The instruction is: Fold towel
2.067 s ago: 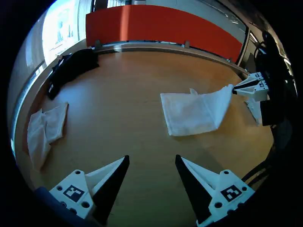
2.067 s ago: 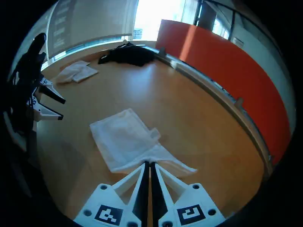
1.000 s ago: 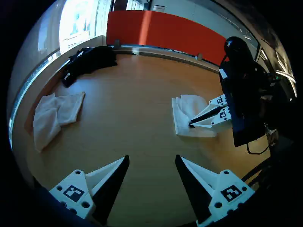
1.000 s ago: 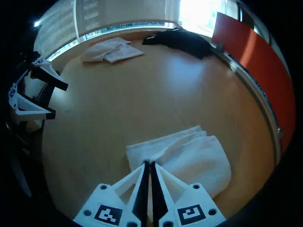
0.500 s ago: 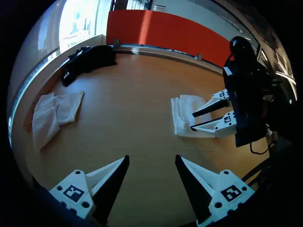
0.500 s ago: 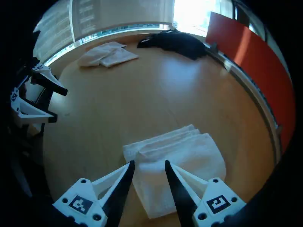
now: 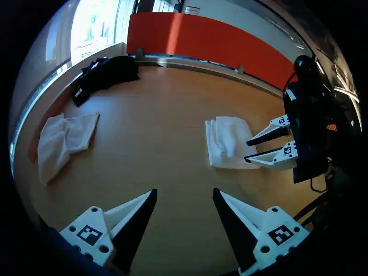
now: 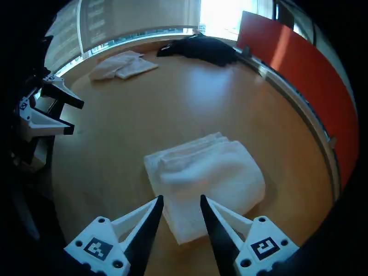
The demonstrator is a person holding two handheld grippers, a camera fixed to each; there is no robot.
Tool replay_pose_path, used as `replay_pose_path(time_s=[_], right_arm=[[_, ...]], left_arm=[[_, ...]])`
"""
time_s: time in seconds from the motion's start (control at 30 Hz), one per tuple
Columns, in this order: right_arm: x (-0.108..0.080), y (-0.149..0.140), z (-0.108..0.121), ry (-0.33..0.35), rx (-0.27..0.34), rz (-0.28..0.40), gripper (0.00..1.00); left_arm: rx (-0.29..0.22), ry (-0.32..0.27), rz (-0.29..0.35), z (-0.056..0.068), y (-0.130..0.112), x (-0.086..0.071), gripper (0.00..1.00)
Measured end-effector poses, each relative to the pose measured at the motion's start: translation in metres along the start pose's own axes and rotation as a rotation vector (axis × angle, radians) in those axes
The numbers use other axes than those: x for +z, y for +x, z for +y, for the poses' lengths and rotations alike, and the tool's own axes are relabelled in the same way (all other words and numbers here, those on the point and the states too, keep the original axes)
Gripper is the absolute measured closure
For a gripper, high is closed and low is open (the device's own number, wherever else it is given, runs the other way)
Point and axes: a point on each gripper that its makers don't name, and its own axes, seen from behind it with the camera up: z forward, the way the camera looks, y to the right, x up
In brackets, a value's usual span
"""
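- Risk sat mostly in the bundle itself: the folded white terry towel (image 8: pixel 207 177) lay as a thick oblong on the orange-brown wooden tabletop (image 7: pixel 152 115), with layered edges showing along one side and a slightly puffed top, so I judged it could spring open if nudged
- Fingers of the right gripper (image 8: pixel 181 198) stood parted to a narrow gap and held nothing, with their tips right at the towel's near edge; I could not tell whether they touched it, and a careless push or lift there could catch the terry loops and drag the top layer askew
- Fingers of the left gripper (image 7: pixel 184 190) were spread wide and empty over bare wood, well apart from the towel; bringing it in fast to pat or square the bundle could shove the whole thing across the smooth top
- Layers did not look perfectly aligned, since one or two peeked past the rest on the side away from the right gripper; another fold from a single pinch might bunch the cloth rather than halve it
- Clutter lay well clear: a crumpled black garment (image 7: pixel 103 73) near the red upright panel (image 7: pixel 207 37) and a loose heap of white cloths (image 7: pixel 62 138) by the table's rim, so snagging seemed unlikely unless the towel was carried that way
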Motion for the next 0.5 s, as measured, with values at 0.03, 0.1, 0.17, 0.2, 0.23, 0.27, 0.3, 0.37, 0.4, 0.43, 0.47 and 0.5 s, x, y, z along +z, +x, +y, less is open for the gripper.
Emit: replay_pose_path(time_s=[0.03,0.1,0.17,0.2,0.23,0.27,0.3,0.37,0.4,0.43,0.47,0.5], right_arm=[[-0.002,-0.004,0.001,-0.005,0.008,-0.003,0.39],[-0.007,-0.013,0.003,-0.014,0.025,-0.008,0.39],[-0.011,-0.020,0.004,-0.023,0.041,-0.013,0.39],[-0.013,-0.024,0.005,-0.027,0.048,-0.015,0.39],[-0.015,-0.027,0.006,-0.031,0.054,-0.017,0.39],[-0.017,-0.031,0.007,-0.035,0.061,-0.019,0.39],[-0.018,-0.033,0.007,-0.038,0.067,-0.021,0.39],[-0.020,-0.039,0.008,-0.044,0.075,-0.025,0.39],[-0.021,-0.041,0.009,-0.046,0.079,-0.027,0.39],[-0.021,-0.043,0.009,-0.047,0.082,-0.028,0.39],[-0.022,-0.045,0.009,-0.048,0.085,-0.030,0.39],[-0.022,-0.046,0.009,-0.049,0.087,-0.031,0.39]], left_arm=[[0.000,-0.001,0.001,0.001,0.000,0.000,0.11],[0.002,-0.004,0.002,0.002,0.001,0.001,0.11],[0.003,-0.007,0.002,0.004,0.002,0.002,0.11],[0.004,-0.008,0.002,0.005,0.002,0.002,0.11],[0.006,-0.009,0.002,0.006,0.003,0.002,0.11],[0.007,-0.011,0.002,0.007,0.003,0.003,0.11],[0.009,-0.012,0.002,0.007,0.003,0.003,0.11],[0.012,-0.014,0.002,0.009,0.004,0.003,0.10],[0.014,-0.015,0.002,0.010,0.004,0.003,0.10],[0.015,-0.016,0.001,0.010,0.004,0.004,0.11],[0.017,-0.017,0.001,0.011,0.004,0.004,0.11],[0.018,-0.018,0.001,0.012,0.004,0.004,0.10]])
